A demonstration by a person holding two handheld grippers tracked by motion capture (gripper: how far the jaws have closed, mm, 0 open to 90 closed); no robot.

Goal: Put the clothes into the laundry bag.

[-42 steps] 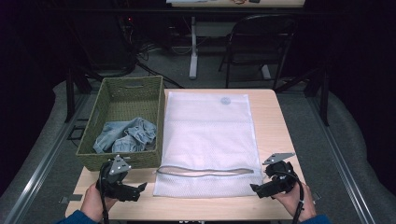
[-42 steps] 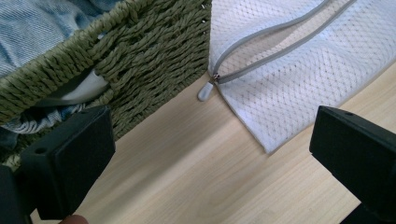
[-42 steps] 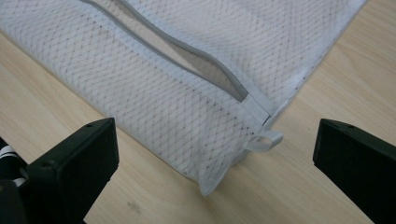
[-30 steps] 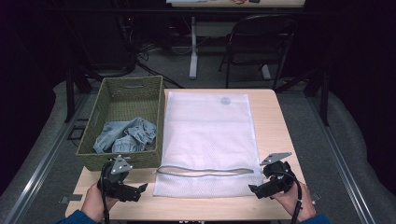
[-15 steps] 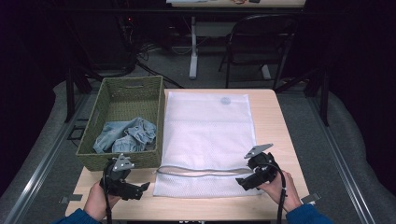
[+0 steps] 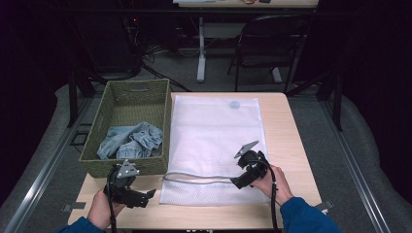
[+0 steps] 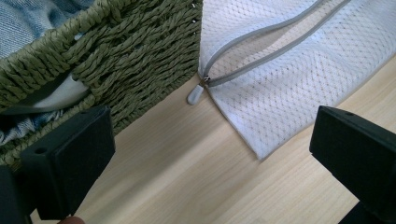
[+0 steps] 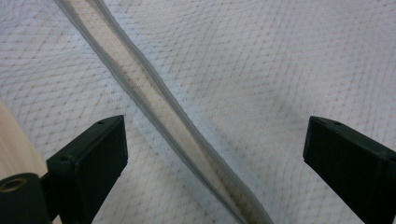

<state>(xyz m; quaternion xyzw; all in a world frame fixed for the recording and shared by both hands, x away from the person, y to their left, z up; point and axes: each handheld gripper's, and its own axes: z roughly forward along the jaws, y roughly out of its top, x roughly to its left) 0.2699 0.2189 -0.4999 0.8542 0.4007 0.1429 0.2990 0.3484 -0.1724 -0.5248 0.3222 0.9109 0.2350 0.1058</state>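
Note:
A white mesh laundry bag (image 6: 218,141) lies flat on the wooden table (image 6: 291,145), its grey zipper (image 6: 199,178) partly unzipped near the front edge. The zipper pull (image 7: 194,94) rests beside the green woven basket (image 6: 127,97), which holds blue denim clothing (image 6: 130,141). My left gripper (image 6: 141,198) stands open at the front left, over bare wood between the basket (image 7: 116,51) and the bag's corner (image 7: 280,88). My right gripper (image 6: 239,181) is open just above the bag's mesh (image 8: 280,70), its jaws straddling the zipper opening (image 8: 159,116).
A dark chair (image 6: 272,43) and a table leg (image 6: 200,48) stand beyond the far edge. Metal floor rails (image 6: 43,170) run along both sides. Bare wood lies right of the bag and along the front edge.
My right gripper has moved left and forward from the table's front right corner onto the bag, over the zipper. The left gripper has barely shifted.

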